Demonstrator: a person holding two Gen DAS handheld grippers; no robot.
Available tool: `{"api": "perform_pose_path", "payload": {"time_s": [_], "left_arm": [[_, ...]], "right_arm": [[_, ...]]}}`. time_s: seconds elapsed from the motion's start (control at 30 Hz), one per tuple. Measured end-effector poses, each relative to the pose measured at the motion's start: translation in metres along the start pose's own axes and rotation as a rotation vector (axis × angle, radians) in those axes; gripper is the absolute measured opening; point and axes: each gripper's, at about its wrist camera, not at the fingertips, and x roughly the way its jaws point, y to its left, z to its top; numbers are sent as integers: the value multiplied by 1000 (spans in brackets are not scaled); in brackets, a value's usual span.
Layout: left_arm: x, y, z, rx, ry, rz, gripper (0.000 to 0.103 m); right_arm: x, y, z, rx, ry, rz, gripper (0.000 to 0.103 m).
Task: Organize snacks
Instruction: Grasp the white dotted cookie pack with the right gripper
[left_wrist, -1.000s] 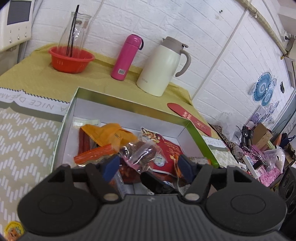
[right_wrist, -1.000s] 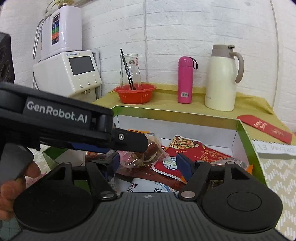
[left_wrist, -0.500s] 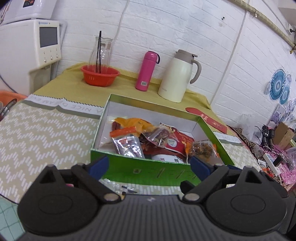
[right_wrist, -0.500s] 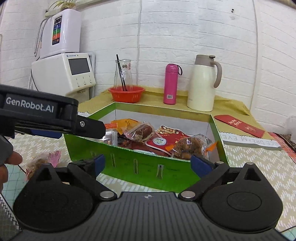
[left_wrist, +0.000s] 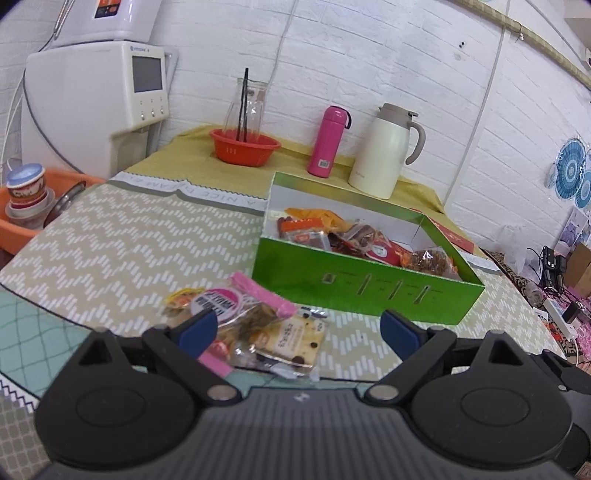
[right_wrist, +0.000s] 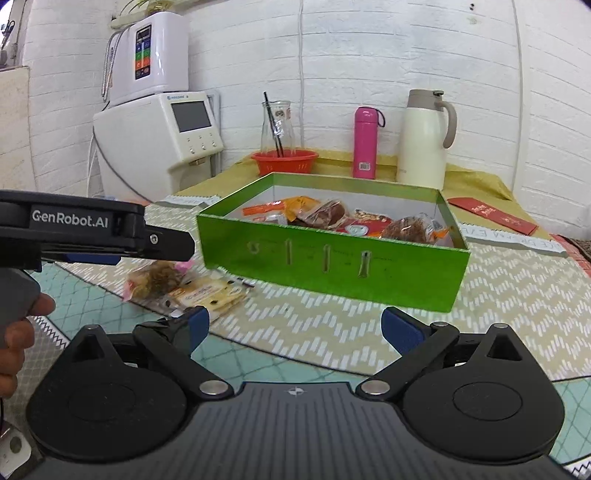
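One green box (left_wrist: 354, 284), one pink flask (left_wrist: 328, 142), one jug (left_wrist: 384, 151).

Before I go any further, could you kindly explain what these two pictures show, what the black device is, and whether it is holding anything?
There is no robot here. A person holds a hand-held gripper in each hand, and each carries a wide-angle camera looking forward along its two blue-tipped fingers. One picture comes from the left gripper, the other from the right gripper. In the right-hand picture the left gripper also shows from the side, with the person's hand on its handle. Both grippers are open and hold nothing; the left one's jaws have just been opening. On the table sits a green box with snack packets inside, and a small pile of snack packets lies on the mat in front of the left gripper. Behind stand a pink flask and a white jug.
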Motion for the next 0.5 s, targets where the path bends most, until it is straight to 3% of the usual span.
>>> {"api": "perform_pose_path", "payload": {"time_s": [0.33, 0.5], "left_arm": [[-25, 73, -29, -149, 69, 22, 93], [-30, 88, -29, -183, 51, 12, 93]], "right_arm": [[19, 36, -6, -41, 63, 161, 103], [32, 54, 4, -75, 63, 208, 103]]}}
